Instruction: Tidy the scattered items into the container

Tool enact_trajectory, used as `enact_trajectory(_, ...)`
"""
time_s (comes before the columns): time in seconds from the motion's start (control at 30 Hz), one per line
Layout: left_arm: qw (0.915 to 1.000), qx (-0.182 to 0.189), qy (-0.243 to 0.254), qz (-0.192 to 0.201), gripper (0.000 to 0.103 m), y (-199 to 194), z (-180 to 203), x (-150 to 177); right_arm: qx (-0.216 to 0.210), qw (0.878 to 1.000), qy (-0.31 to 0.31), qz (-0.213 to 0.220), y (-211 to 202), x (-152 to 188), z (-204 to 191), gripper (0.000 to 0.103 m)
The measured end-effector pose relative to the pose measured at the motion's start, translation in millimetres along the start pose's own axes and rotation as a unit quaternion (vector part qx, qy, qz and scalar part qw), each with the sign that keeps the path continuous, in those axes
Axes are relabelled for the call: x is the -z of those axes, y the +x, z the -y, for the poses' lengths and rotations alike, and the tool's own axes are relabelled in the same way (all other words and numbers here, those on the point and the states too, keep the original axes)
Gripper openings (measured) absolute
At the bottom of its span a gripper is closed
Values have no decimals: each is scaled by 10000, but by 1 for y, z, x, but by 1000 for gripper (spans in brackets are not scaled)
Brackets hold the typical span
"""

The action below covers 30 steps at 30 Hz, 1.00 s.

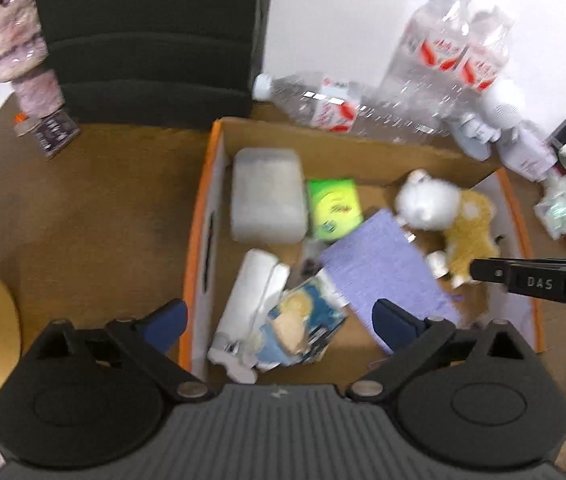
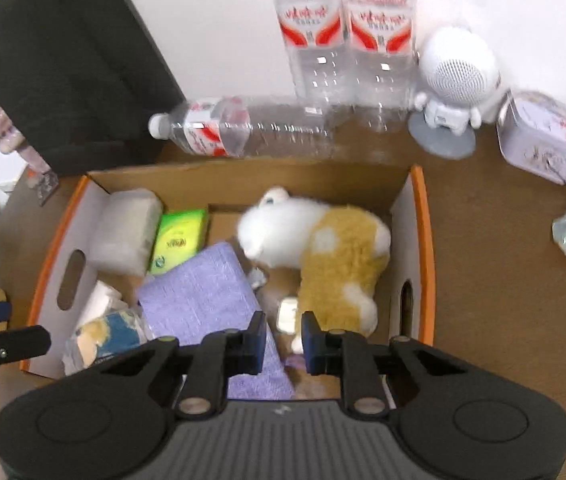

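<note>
The plush toy [image 2: 335, 256] lies inside the cardboard box [image 2: 421, 240]; soft and light, best pinched at its body. The left gripper [image 1: 279, 320] hangs released above the box; the right gripper [image 2: 283, 340] is nearly clenched, grasping nothing

Surface [image 2: 483, 248]: brown, carrying everything here.
Wall [image 2: 223, 20]: white, behind the surface.
Black box [image 2: 67, 64]: large, dark, ribbed front, standing at the back left against the wall.
Upright bottles [image 2: 347, 28]: two clear water bottles with red and white labels, side by side at the back.
Lying bottle [image 2: 243, 126]: clear, same label, on its side, white cap pointing left.
Astronaut speaker [image 2: 457, 76]: white figure on a grey round base, right of the upright bottles.
Tin [image 2: 543, 140]: white, floral print, right of the speaker.
</note>
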<state>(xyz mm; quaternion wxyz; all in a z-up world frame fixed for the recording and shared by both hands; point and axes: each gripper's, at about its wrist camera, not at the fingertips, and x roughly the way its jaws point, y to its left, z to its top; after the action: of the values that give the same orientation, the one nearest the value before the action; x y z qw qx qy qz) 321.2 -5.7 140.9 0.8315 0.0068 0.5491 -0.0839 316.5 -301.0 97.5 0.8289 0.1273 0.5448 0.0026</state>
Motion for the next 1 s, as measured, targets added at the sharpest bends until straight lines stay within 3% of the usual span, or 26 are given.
enact_trajectory(0.13,9994,-238,-109,214,101,1,5,10,236,9994,205,-126,4,17,-7,20)
enact_trajectory(0.3,9957,-369,2,848,101,0,20,29,293,9994,25,205,-1,38,-11,20)
enact_trajectory(0.6,9949,-414,219,898,101,-16,35,52,329,9976,325,515,-27,64,-7,21)
enact_trajectory(0.77,9956,-484,148,792,101,-29,30,64,404,9965,135,718,-45,80,-17,39)
enact_trajectory(0.9,9886,-483,327,1389,101,-57,34,85,416,9932,67,1087,-67,92,-26,43)
enact_trajectory(1.0,9729,-546,432,2205,103,-81,35,116,344,9830,-179,1797,-95,118,-40,59)
